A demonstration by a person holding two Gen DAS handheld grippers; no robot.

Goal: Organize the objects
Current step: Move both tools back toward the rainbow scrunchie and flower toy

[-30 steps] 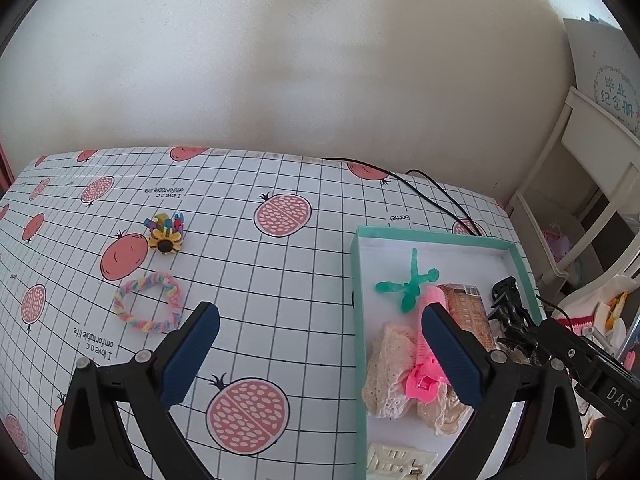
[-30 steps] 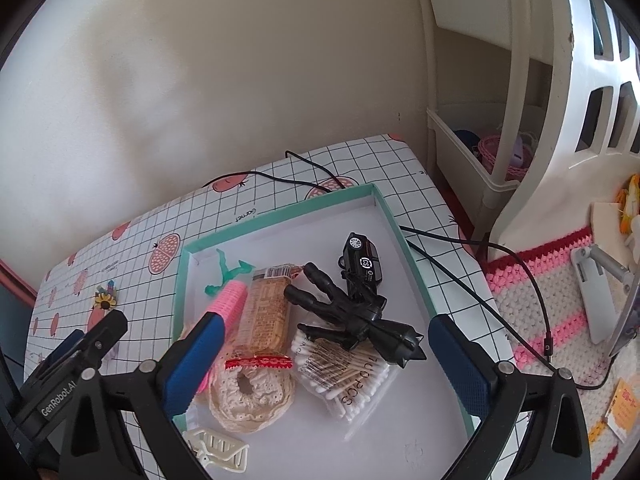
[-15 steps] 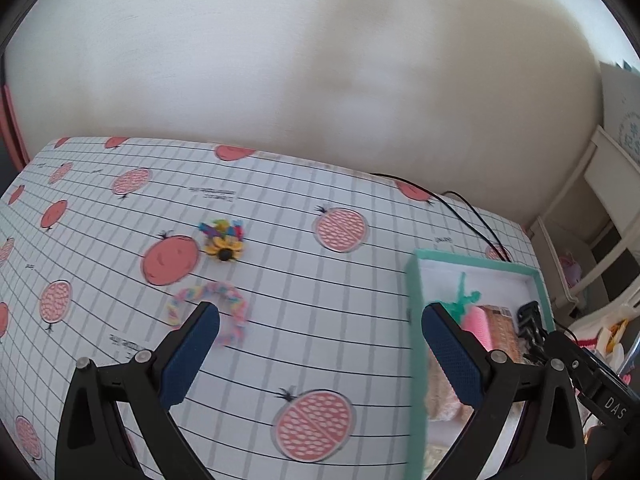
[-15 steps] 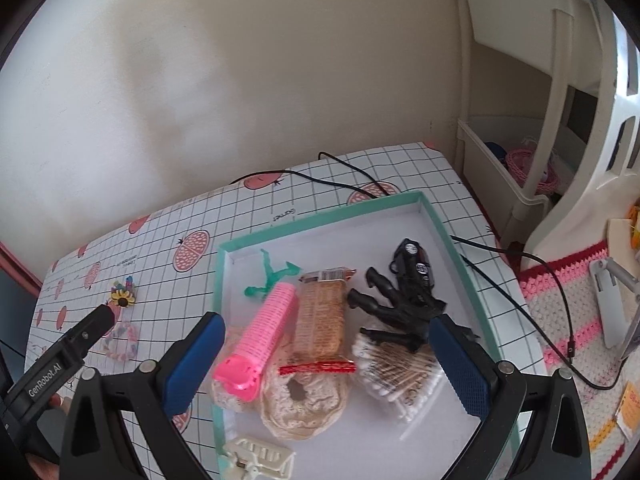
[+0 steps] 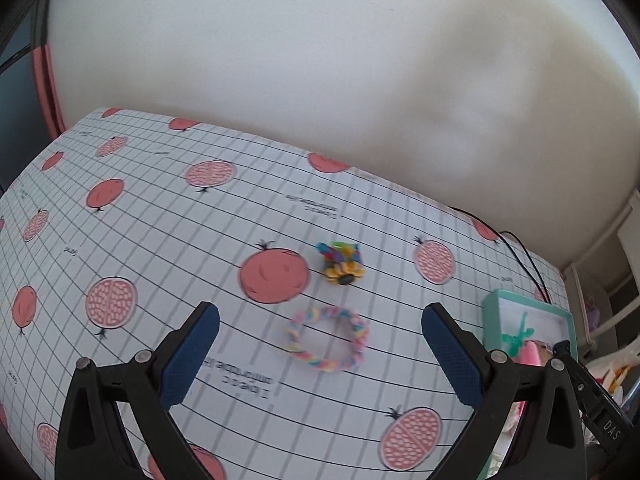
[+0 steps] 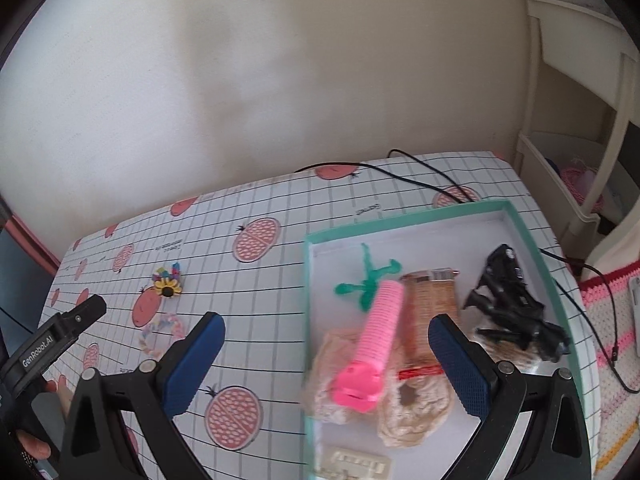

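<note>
A pastel braided hair tie (image 5: 326, 338) lies on the pomegranate-print tablecloth, right between and just beyond the open fingers of my left gripper (image 5: 320, 356). Behind it sits a sunflower clip with coloured beads (image 5: 343, 263). The teal-rimmed box (image 6: 400, 222) holds a pink hair roller (image 6: 374, 340), a green clip (image 6: 366, 278), a brown packet (image 6: 432, 304), black clips (image 6: 512, 308) and beige lace scrunchies (image 6: 416, 408). My right gripper (image 6: 326, 364) hangs open over the box's left rim, nothing held. The hair tie (image 6: 162, 330) and sunflower clip (image 6: 168, 280) also show there.
A black cable (image 6: 420, 176) runs along the table's back edge by the wall. White shelving (image 6: 580, 160) stands right of the table, with a pink knitted mat (image 6: 616, 320) beside the box. A white plastic piece (image 6: 356, 462) lies in the box's near corner.
My left gripper has swung left from the box to the hair tie, which now sits between its fingers. The right gripper has also shifted left, from the box's middle to its left rim.
</note>
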